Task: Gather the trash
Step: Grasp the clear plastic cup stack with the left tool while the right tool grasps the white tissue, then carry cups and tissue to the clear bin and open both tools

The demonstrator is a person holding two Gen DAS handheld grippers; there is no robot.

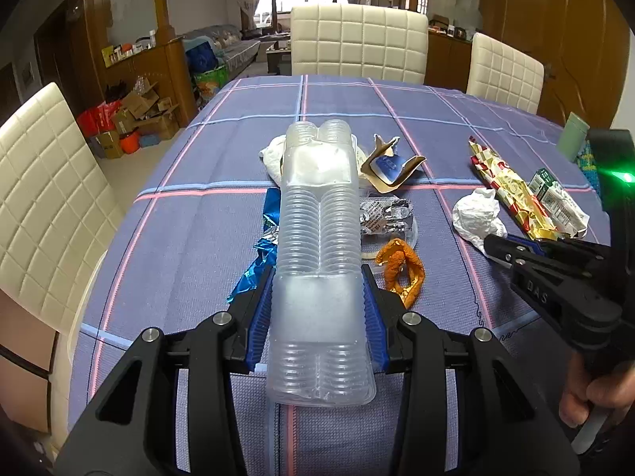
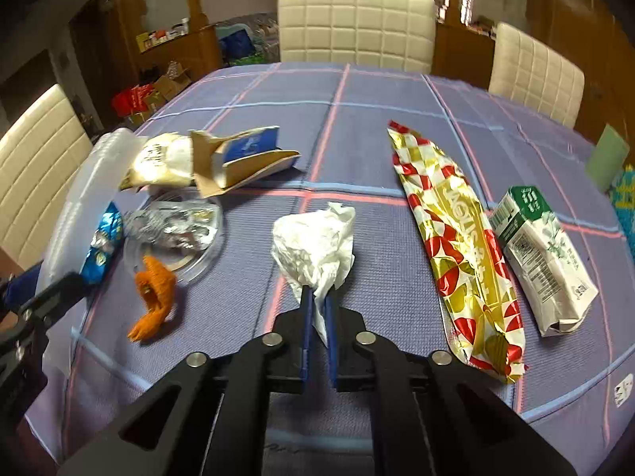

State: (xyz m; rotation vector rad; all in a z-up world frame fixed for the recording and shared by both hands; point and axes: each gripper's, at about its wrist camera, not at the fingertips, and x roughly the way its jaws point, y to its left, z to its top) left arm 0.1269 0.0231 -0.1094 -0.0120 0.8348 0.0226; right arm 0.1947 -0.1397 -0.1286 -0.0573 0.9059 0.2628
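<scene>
Well, ribbed clear plastic tray (image 1: pixel 319 261) in left tool (image 1: pixel 317 309).

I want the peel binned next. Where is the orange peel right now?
The orange peel lies on the tablecloth, left of the right gripper and beside the clear dish.

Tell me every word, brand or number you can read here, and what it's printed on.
"DAS": raised letters on the black right gripper, seen from the left wrist camera.
Gold letters run along the red, white and gold foil wrapper, but at this angle I cannot read them surely.
The green and white crushed carton carries small print and a barcode, too small to read.
The torn blue and brown cardboard box has blurred white marks.
</scene>
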